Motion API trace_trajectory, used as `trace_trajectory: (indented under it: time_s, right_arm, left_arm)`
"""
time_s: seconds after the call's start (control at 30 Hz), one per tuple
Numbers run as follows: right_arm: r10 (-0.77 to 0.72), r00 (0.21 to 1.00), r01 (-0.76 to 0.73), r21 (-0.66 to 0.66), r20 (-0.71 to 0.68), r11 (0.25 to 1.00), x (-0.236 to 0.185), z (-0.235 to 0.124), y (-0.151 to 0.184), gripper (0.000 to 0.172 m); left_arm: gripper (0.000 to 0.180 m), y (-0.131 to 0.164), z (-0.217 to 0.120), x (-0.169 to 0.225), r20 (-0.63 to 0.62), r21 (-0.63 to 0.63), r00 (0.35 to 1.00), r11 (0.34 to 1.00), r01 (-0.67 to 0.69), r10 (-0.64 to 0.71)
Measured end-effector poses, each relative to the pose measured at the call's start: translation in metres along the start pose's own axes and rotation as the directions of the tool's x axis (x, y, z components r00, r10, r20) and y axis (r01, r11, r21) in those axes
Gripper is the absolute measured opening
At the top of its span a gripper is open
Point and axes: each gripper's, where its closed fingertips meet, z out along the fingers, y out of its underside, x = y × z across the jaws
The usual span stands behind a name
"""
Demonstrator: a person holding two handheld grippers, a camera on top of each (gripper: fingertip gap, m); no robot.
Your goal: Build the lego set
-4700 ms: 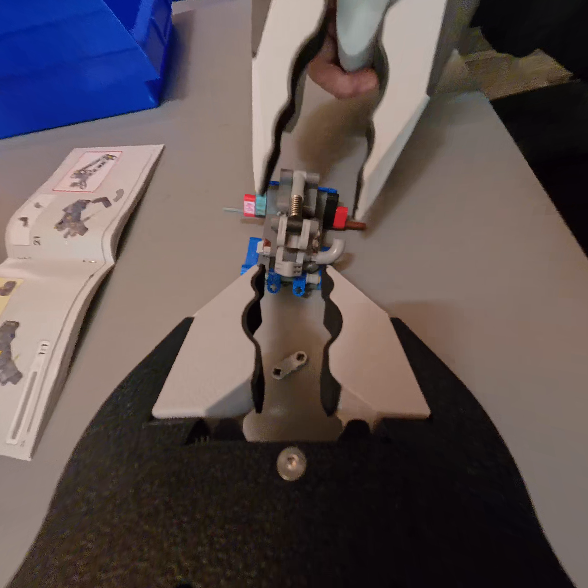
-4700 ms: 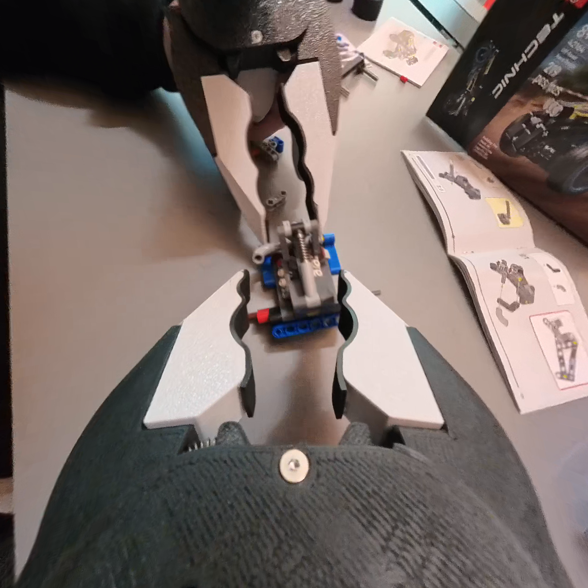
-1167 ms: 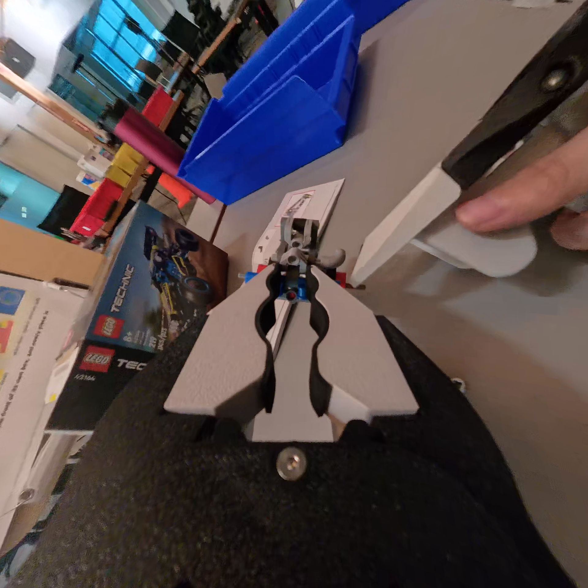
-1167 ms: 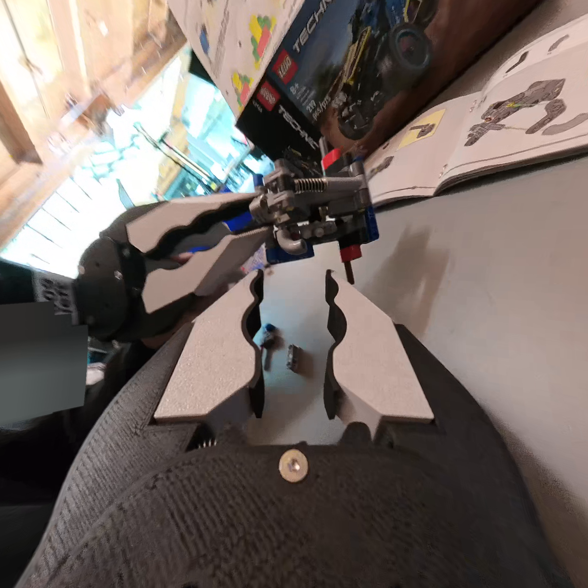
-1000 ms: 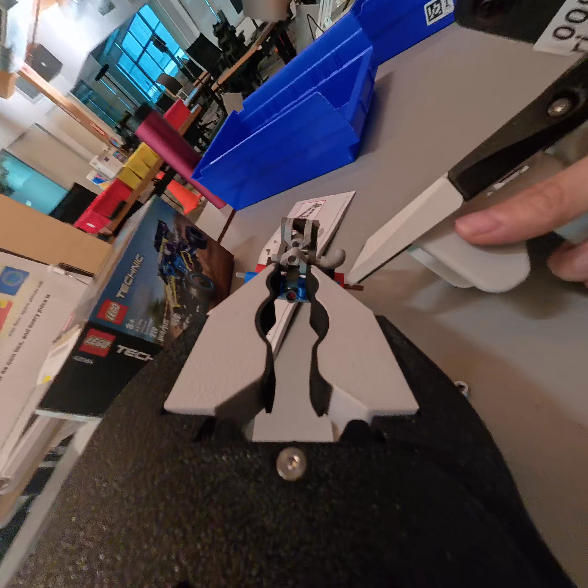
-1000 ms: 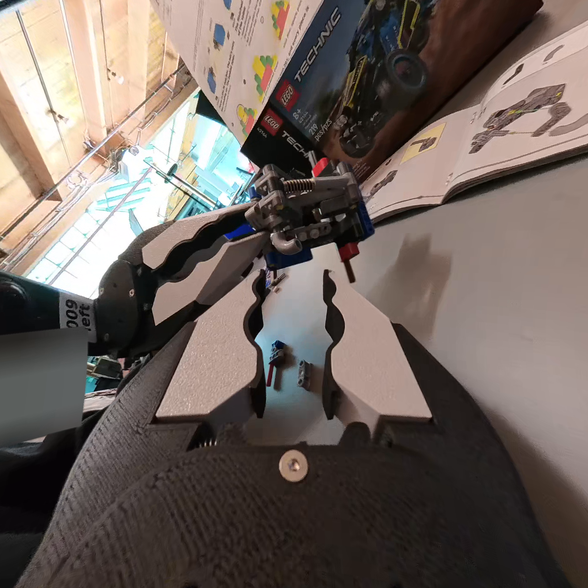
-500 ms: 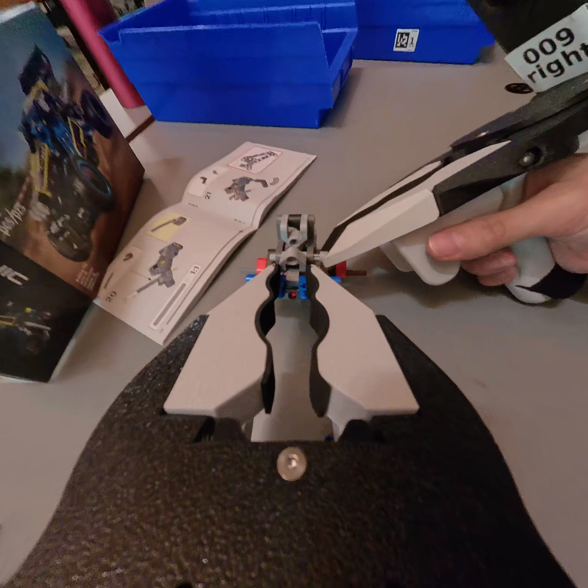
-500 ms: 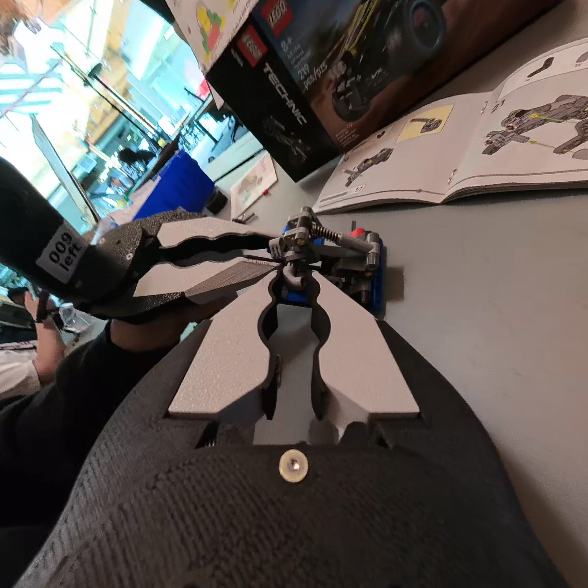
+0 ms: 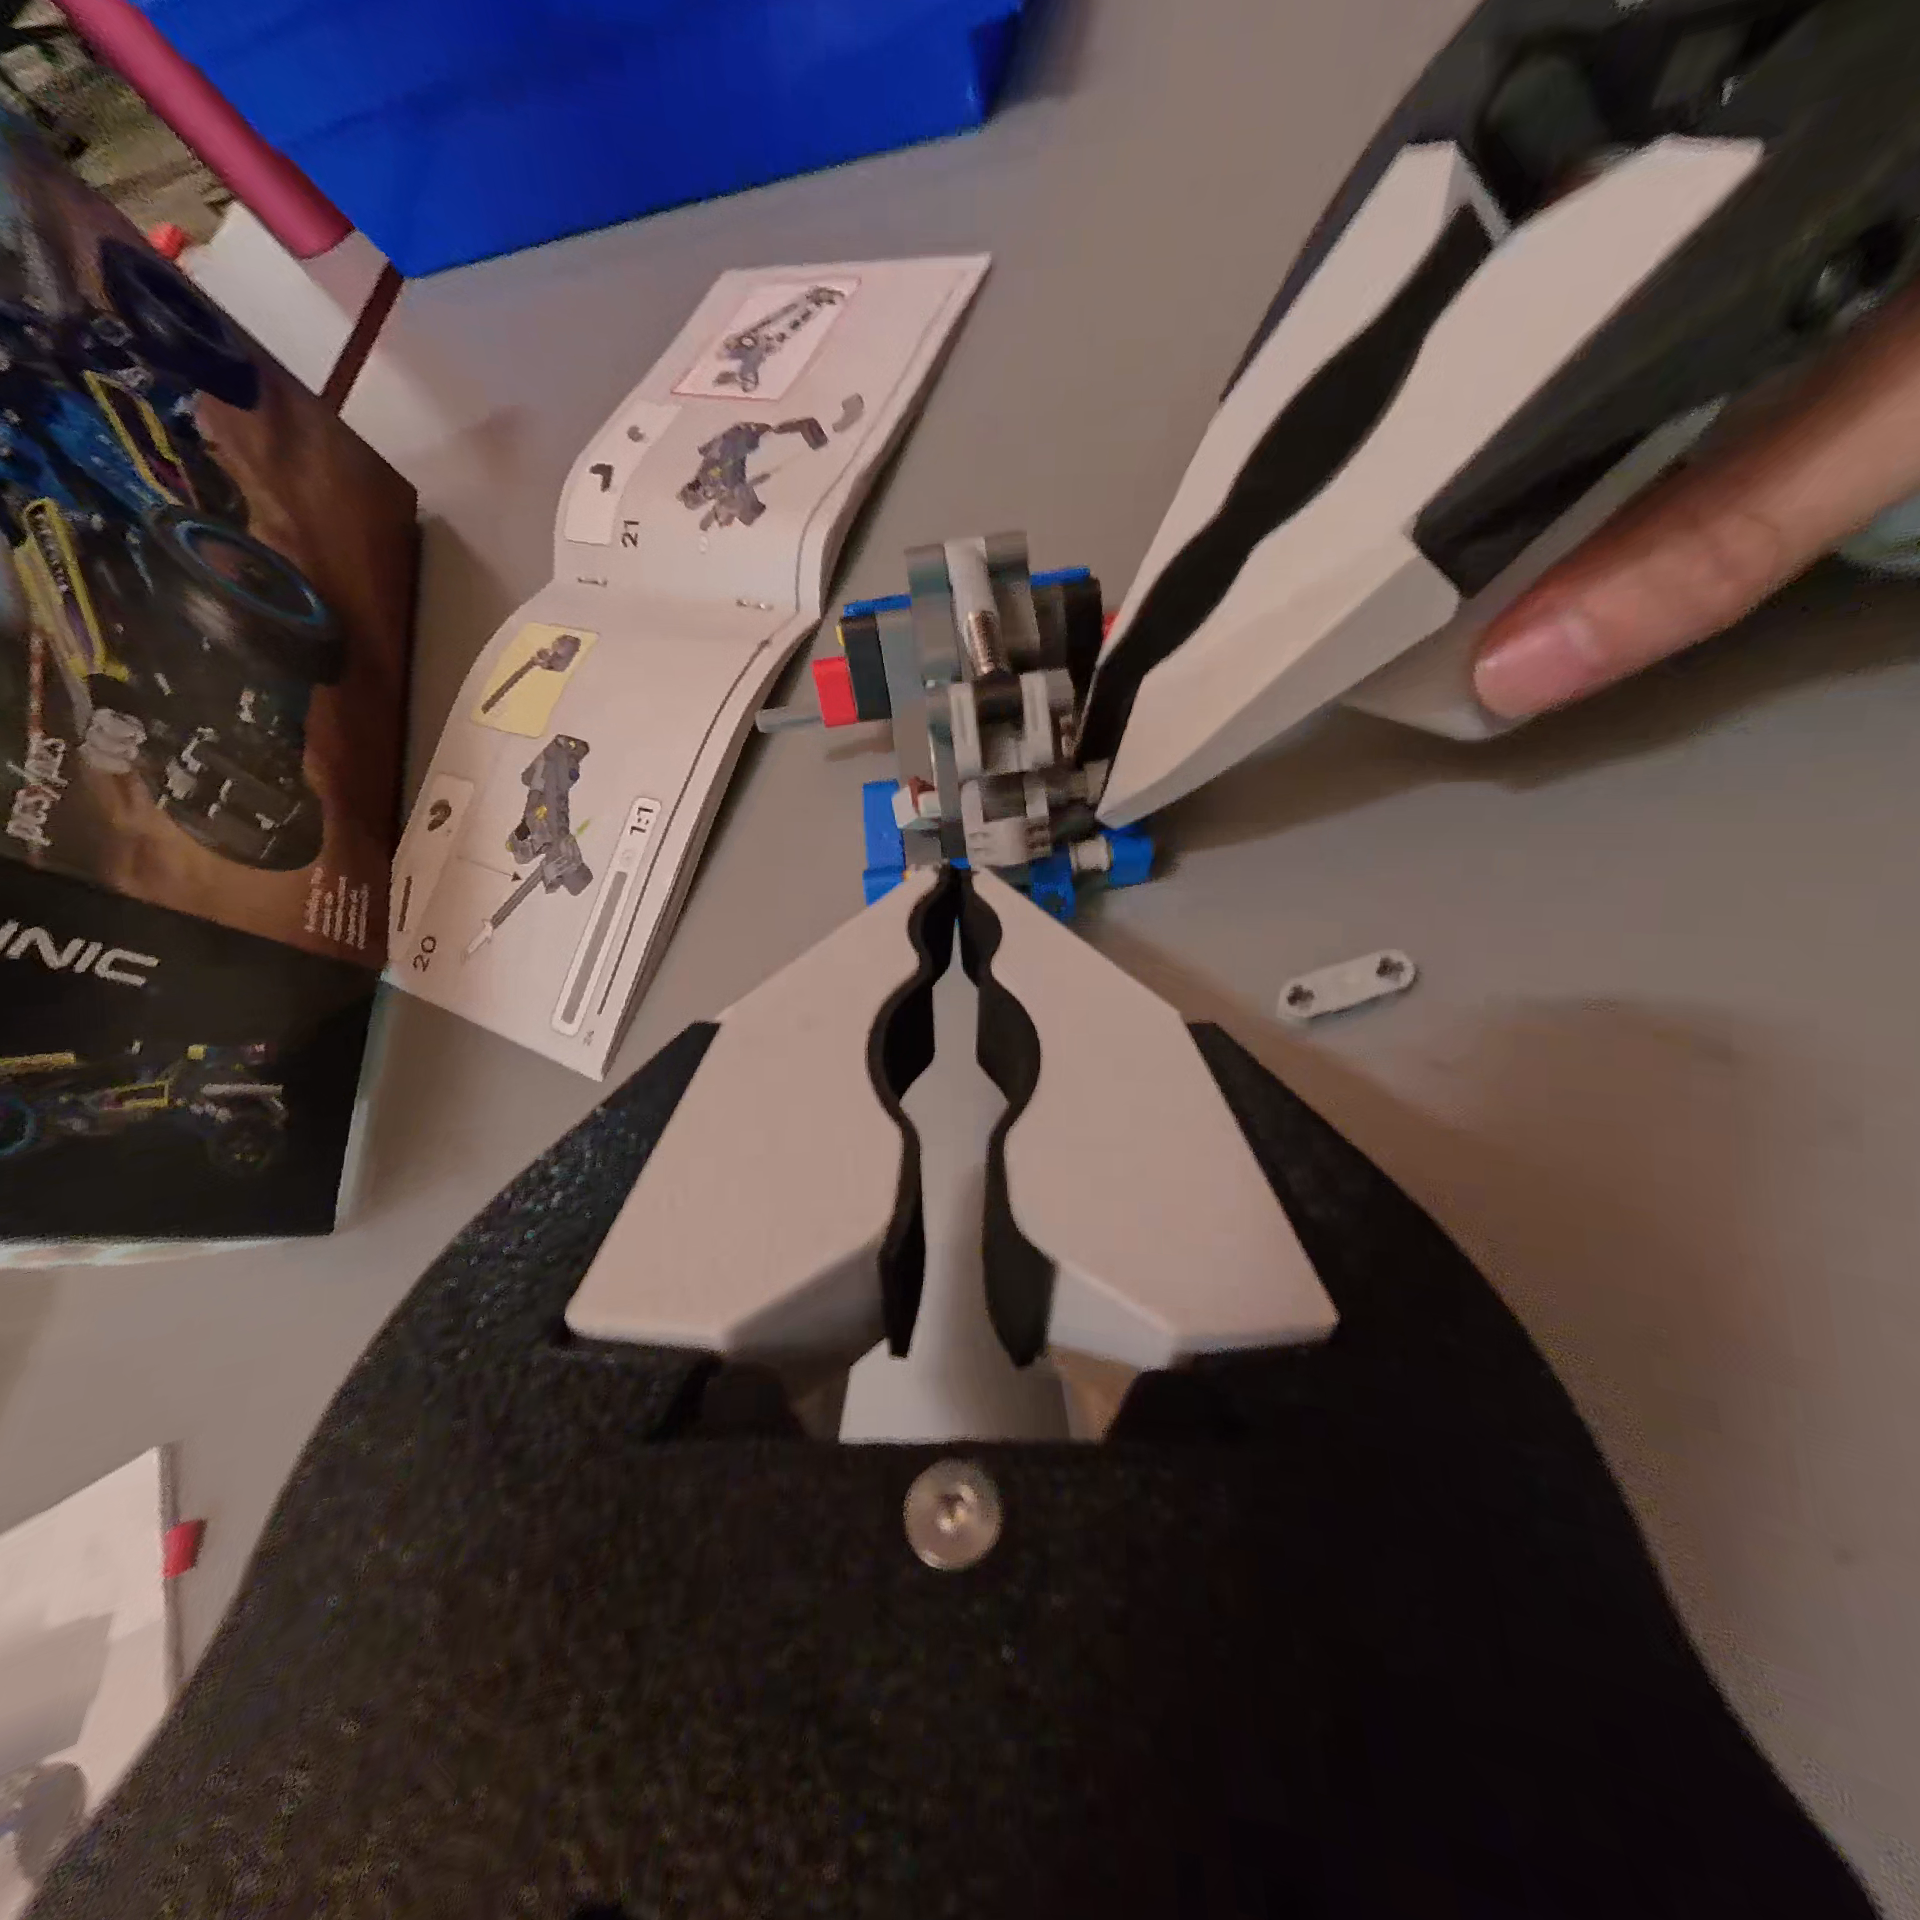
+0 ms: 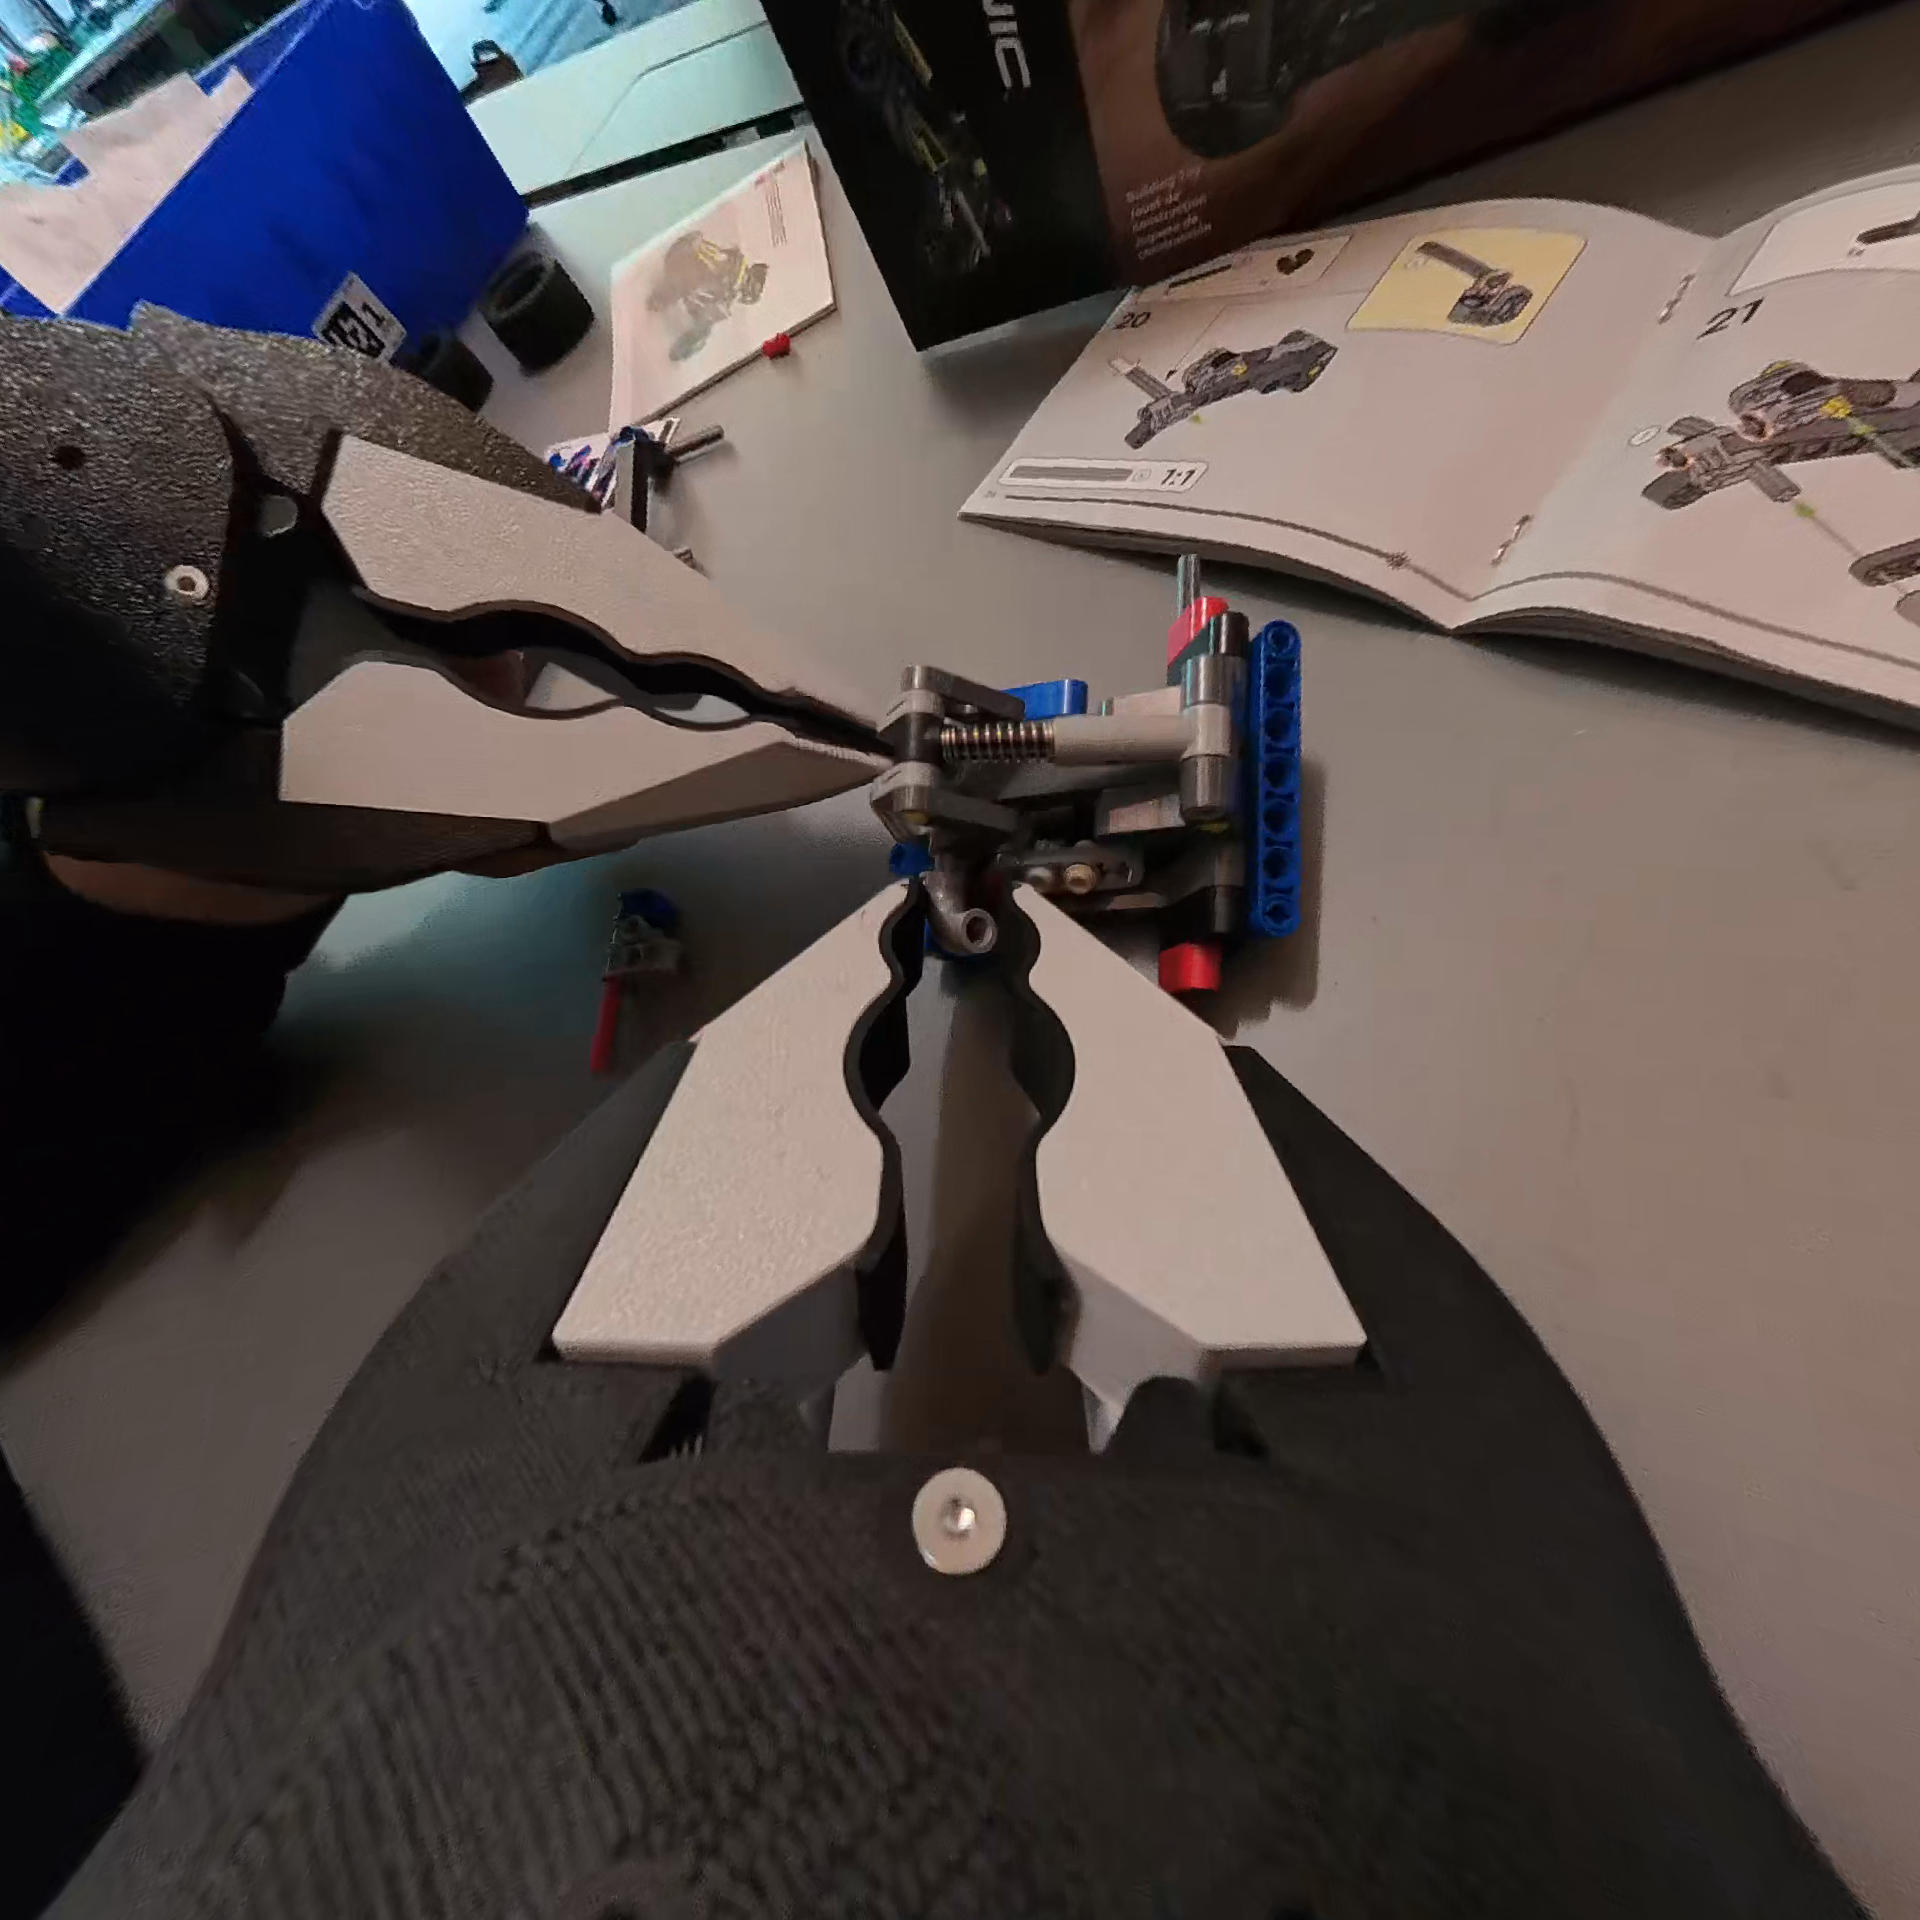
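Looking down the left claw (image 9: pixel 958 878), we saw its jaws pinched together, tips butted against the near end of the brick model (image 9: pixel 987 727). We couldn't tell whether anything thin was nipped between them.

The right claw (image 10: pixel 966 899) came in from the left claw's front right, a person's hand (image 9: pixel 1662 582) on its grip. Its jaws stood a narrow slot apart, closed on the model's side, with the model's grey elbow tube (image 10: pixel 961 920) sitting between the tips.

The model lay on the grey table (image 9: pixel 1558 1143), directly ahead of both claws and touching both. Its spring ran away from the left claw's tips, and its blue beam (image 10: pixel 1276 779) sat at the end farthest from that claw.

Around the left claw:
- open instruction booklet (image 9: pixel 665 623) ahead-left, just beside the model
- printed box (image 9: pixel 156 520) further left
- blue bin (image 9: pixel 571 104) well ahead
- loose grey link plate (image 9: pixel 1345 982) just right of the tips, apart from the model

Around the right claw:
- small red-and-blue pin piece (image 10: pixel 634 956) on the table left of the tips, under the left claw
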Motion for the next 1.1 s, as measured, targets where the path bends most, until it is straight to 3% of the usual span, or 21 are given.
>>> trace_trajectory:
  time_s: [0.03,0.1,0.17,0.3,0.43,0.5,0.6,0.73,0.8,0.97,1.1]
  right_arm:
    - [-0.009,1.0,0.009,0.001,0.002,1.0,0.0,0.0,0.0,0.01]
    - [-0.045,0.999,0.045,-0.012,-0.005,0.999,-0.001,0.0,0.001,0.01]
    - [-0.06,0.998,0.059,-0.021,-0.008,0.998,-0.003,0.0,0.0,0.01]
    - [-0.1,0.995,0.102,-0.051,0.029,0.993,-0.011,0.001,0.001,0.007]
    - [-0.111,0.994,0.112,-0.044,0.013,0.993,-0.009,0.0,-0.001,0.007]
    - [-0.111,0.992,0.11,-0.025,-0.064,0.994,0.0,-0.005,-0.003,0.014]
    - [-0.154,0.962,0.155,-0.009,-0.225,0.988,0.012,-0.011,-0.002,0.018]
    - [-0.162,0.946,0.194,0.09,-0.28,0.977,0.002,-0.011,-0.012,0.019]
    - [-0.181,0.935,0.209,0.064,-0.306,0.976,0.006,-0.008,-0.012,0.022]
    - [-0.135,0.947,0.162,0.069,-0.293,0.984,0.012,-0.005,-0.014,0.024]
    - [-0.155,0.943,0.181,0.064,-0.294,0.981,0.014,-0.005,-0.016,0.028]
  left_arm:
    - [0.0,0.001,0.001,0.0,-0.009,-0.008,1.0,1.0,-0.023,0.023]
    - [0.019,0.003,0.003,-0.001,-0.022,-0.023,1.0,1.0,-0.009,0.008]
    - [0.023,0.002,0.004,0.008,-0.096,-0.023,0.995,0.999,0.023,-0.025]
    - [0.013,0.0,0.01,0.01,-0.098,-0.017,0.995,1.0,0.009,-0.011]
    - [0.013,0.0,0.014,0.008,-0.105,-0.016,0.99,0.996,0.089,-0.09]
    - [0.013,0.002,0.015,0.001,-0.072,-0.017,0.985,0.987,0.158,-0.159]
    - [0.013,0.0,0.015,-0.002,-0.085,-0.015,0.944,0.947,0.32,-0.32]
    - [0.013,-0.004,0.013,0.0,-0.131,-0.025,0.879,0.888,0.46,-0.459]
    - [0.012,-0.005,0.012,0.003,-0.153,-0.053,0.843,0.857,0.513,-0.515]
    - [0.013,-0.007,0.012,0.002,-0.17,-0.119,0.802,0.82,0.56,-0.572]
    - [0.013,-0.008,0.012,0.002,-0.161,-0.154,0.818,0.832,0.532,-0.553]
